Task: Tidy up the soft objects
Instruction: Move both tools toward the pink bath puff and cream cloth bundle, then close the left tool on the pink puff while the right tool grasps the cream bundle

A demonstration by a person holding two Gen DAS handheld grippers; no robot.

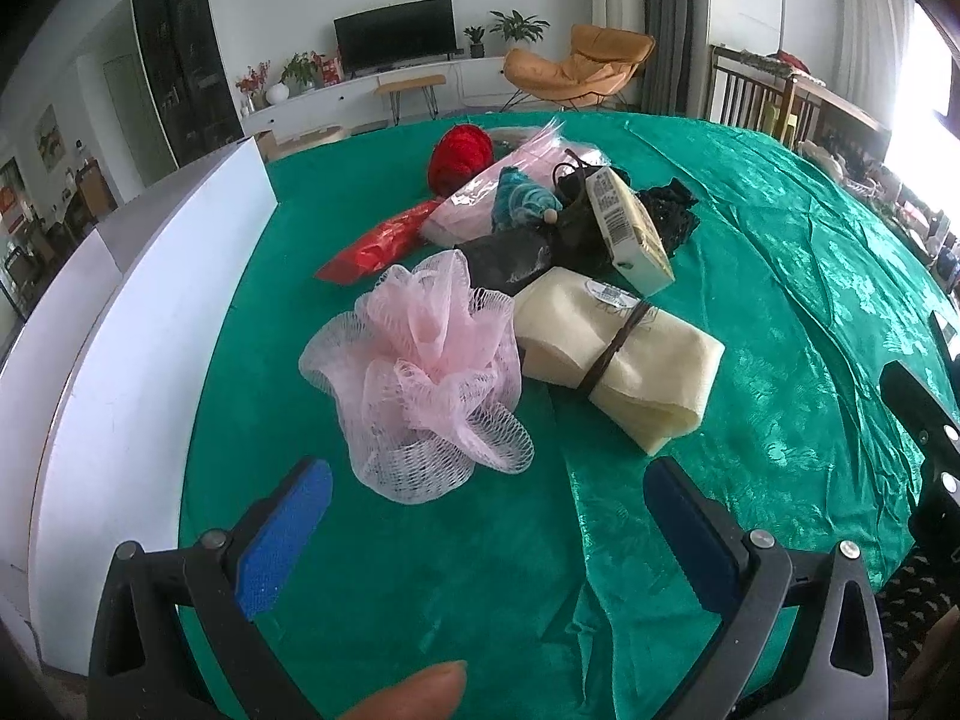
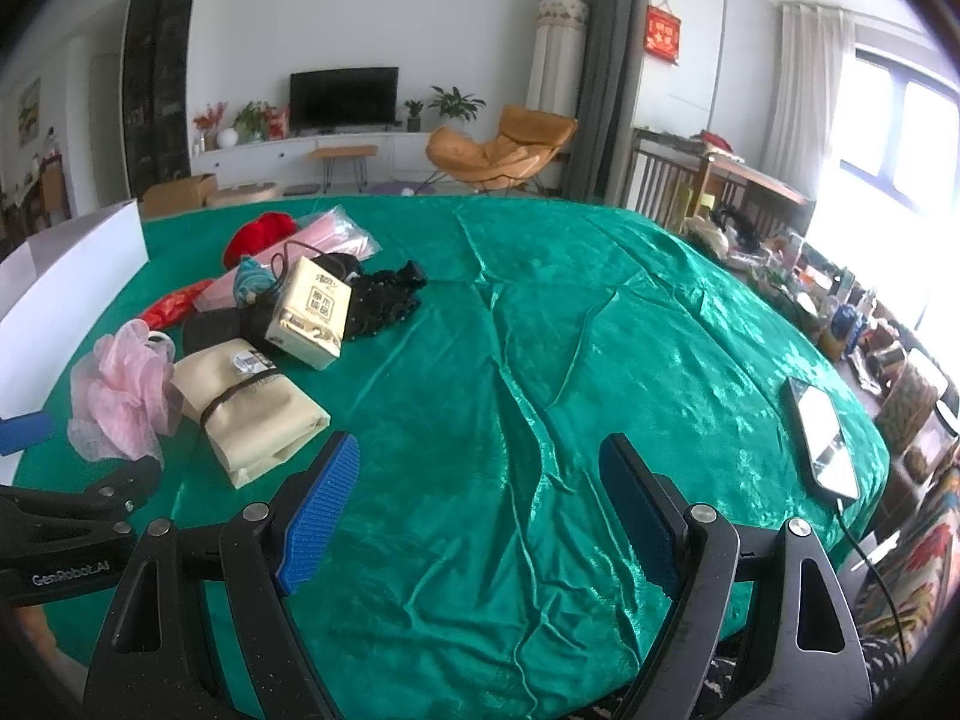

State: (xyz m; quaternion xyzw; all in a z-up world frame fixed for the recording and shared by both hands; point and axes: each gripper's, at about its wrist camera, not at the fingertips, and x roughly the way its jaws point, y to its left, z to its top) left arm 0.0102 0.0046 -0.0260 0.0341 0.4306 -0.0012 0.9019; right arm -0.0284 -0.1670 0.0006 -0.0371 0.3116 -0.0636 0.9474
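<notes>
cream cloth roll [image 1: 618,354] lies diagonal (banded) | left tongs [image 1: 486,516] released | right tongs [image 2: 480,504] released

A shiny emerald cloth [image 1: 750,276] with a faint floral weave covers the worktop. On it lie a pale pink mesh puff [image 1: 420,372], a cream folded cloth [image 1: 624,366] bound with a brown band, a red yarn ball [image 1: 459,156], black lace [image 1: 675,216] and a beige tissue pack [image 1: 630,228]. Each claw's pads [image 2: 324,504] are blue.

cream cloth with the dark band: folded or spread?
Folded: the cream cloth lies as a compact bundle, a dark band cinched around its middle.
</notes>
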